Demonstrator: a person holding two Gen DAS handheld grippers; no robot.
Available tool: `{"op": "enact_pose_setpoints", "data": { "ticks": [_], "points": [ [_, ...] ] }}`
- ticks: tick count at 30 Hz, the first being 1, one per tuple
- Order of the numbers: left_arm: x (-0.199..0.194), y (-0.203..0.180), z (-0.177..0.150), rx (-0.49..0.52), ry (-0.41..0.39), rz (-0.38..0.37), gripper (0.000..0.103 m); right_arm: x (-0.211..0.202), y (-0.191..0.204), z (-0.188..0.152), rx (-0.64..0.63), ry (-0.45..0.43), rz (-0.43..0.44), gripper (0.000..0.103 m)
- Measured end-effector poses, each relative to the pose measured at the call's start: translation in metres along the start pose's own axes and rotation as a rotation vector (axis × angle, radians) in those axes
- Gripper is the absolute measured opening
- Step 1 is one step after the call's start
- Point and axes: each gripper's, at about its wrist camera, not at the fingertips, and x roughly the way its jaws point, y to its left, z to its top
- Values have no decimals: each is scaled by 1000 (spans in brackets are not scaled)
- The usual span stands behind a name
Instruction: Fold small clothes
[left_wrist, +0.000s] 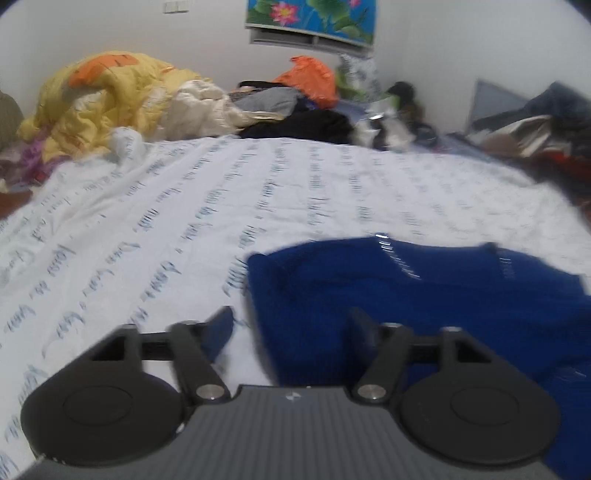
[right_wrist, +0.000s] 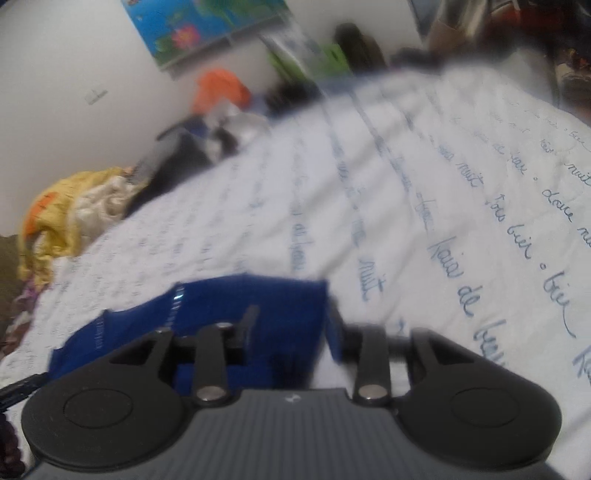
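Left wrist view. Blue garment (left_wrist: 424, 295): lies flat on the bed sheet (left_wrist: 184, 206), in the near right part of the view, a pale printed stripe near its far edge. Left gripper (left_wrist: 291, 325): fingers spread wide, nothing pinched; the left finger (left_wrist: 218, 328) stands over bare sheet, the right finger (left_wrist: 364, 332) over the blue cloth, with the garment's left edge running between them. Whether the pads touch the fabric cannot be told through the blur. Sheet: white with rows of blue handwriting. Far left: a yellow quilt (left_wrist: 99, 99) with orange patches, bunched. Far centre: an orange bag (left_wrist: 310, 79) among dark heaped clothes. On the wall: a flower picture (left_wrist: 314, 14).

Right wrist view, tilted and blurred. Blue garment (right_wrist: 229, 306): near left, on the bed sheet (right_wrist: 424, 192). Right gripper (right_wrist: 291, 325): fingers part-spread; the left finger (right_wrist: 247, 325) lies over the cloth, the right finger (right_wrist: 338, 332) at the garment's right edge. The cloth's right border sits between them, but the blur hides whether it is pinched or loose. Far left: the yellow quilt (right_wrist: 55, 214). Far: the orange bag (right_wrist: 221, 88) and the flower picture (right_wrist: 192, 29).
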Motion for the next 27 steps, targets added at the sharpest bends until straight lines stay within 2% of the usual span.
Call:
{"op": "enact_pose_setpoints", "data": {
  "ticks": [2, 3, 4, 5, 6, 7, 9, 11, 12, 14, 16, 17, 18, 19, 20, 22, 24, 25, 27],
  "points": [
    [1, -4, -7, -17, 44, -24, 64, 2, 8, -10, -24, 65, 10, 38],
    [7, -4, -10, -28, 67, -30, 63, 8, 12, -14, -40, 91, -14, 38],
    [13, -6, -12, -33, 92, -21, 58, 15, 14, -18, -58, 105, -39, 38],
    [21, -4, -15, -38, 122, -16, 44, 22, 15, -21, -72, 118, -49, 21],
    [23, -3, -14, -52, 116, -33, 36, 26, 17, -23, -80, 131, -58, 11],
    [22, -4, -12, -43, 112, -31, 23, 25, 19, -23, -98, 131, -56, 11],
    [14, -6, -3, 28, 123, 16, 13, 11, 22, -19, -120, 121, -28, 10],
    [10, -2, -1, 94, 127, 8, 13, 2, 16, -17, -145, 117, -54, 9],
    [14, 1, -5, 118, 139, 30, 14, 7, 12, -19, -153, 137, -73, 8],
    [14, 0, -9, 169, 117, 32, 16, 12, 5, -25, -139, 148, -43, 11],
    [4, 0, -8, 134, 111, 28, 22, 2, 4, -28, -103, 116, -50, 14],
    [-5, 1, -9, 109, 107, 14, 38, -7, 3, -29, -77, 108, -45, 20],
    [-15, 2, -11, 92, 103, -12, 49, -17, 3, -32, -62, 95, -25, 25],
    [-27, 3, -15, 74, 98, -40, 70, -28, 4, -37, -61, 84, 0, 36],
    [-37, 6, -22, 48, 96, -65, 84, -35, 6, -43, -73, 94, 15, 46],
    [-51, 9, -39, 2, 121, -115, 84, -41, 12, -59, -114, 149, 7, 51],
    [-53, 11, -56, -33, 168, -128, 74, -39, 16, -72, -151, 191, -6, 51],
    [-49, 10, -63, -46, 195, -118, 67, -36, 18, -77, -163, 198, -13, 51],
    [-47, 3, -72, -13, 167, -58, 51, -34, 24, -83, -198, 166, -15, 45]
  ]
}}
